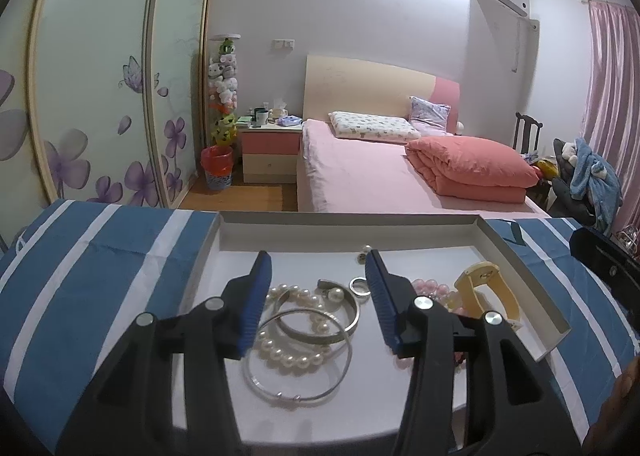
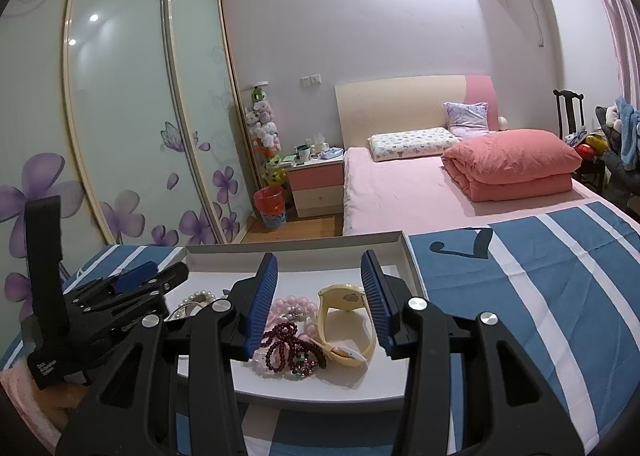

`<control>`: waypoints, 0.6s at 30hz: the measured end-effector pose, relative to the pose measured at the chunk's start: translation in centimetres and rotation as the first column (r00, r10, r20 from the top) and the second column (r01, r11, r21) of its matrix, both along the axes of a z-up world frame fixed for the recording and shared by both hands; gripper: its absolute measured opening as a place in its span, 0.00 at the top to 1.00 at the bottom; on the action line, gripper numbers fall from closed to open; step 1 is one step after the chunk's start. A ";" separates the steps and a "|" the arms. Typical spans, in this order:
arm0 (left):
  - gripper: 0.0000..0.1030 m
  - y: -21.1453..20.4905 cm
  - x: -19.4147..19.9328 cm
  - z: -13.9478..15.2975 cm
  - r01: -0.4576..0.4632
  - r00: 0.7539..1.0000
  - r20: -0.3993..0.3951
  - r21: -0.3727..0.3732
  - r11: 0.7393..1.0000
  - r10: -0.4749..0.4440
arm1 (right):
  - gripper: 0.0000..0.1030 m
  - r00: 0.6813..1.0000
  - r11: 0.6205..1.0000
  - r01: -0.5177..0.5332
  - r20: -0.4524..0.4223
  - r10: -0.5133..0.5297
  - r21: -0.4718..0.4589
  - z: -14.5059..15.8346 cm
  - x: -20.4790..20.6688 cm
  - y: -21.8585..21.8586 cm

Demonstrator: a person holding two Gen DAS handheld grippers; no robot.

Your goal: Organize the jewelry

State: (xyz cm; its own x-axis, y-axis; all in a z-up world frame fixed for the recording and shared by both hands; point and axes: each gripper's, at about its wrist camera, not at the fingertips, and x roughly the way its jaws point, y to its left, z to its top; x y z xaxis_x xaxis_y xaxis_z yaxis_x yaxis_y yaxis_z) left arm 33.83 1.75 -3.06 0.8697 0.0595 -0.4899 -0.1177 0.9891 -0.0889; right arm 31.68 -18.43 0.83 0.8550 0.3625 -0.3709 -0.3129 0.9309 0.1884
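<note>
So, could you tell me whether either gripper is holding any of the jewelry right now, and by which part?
Nothing is held. The left gripper and right gripper both hang open above the jewelry in the white tray, pads touching nothing.

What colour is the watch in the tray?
The watch is pale yellow, a creamy shade. It shows best in the right wrist view.

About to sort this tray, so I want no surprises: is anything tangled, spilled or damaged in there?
Nothing spilled or visibly damaged. The pearl bracelet lies threaded through two overlapping silver bangles, and the dark red bead strand is looped over the pink beads beside the cream watch. All of it sits inside the tray.
</note>
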 end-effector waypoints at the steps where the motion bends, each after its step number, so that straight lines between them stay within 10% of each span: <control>1: 0.50 0.2 -0.4 0.2 -0.003 1.000 0.002 -0.002 1.000 0.003 | 0.56 1.000 1.000 0.000 0.000 0.000 0.000 0.2 -0.2 0.0; 18: 0.04 4.7 -14.9 2.5 -0.051 0.998 0.037 -0.053 0.997 0.053 | 0.07 0.994 0.999 -0.039 -0.107 0.035 -0.032 -0.3 -8.9 0.3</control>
State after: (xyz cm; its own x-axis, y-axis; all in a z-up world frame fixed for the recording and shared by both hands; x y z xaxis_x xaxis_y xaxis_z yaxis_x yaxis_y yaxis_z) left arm 18.91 6.44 -0.58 0.8842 0.0805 -0.4602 -0.1643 0.9757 -0.1450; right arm 22.73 -18.12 0.55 0.7960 0.3789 -0.4721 -0.3273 0.9255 0.1908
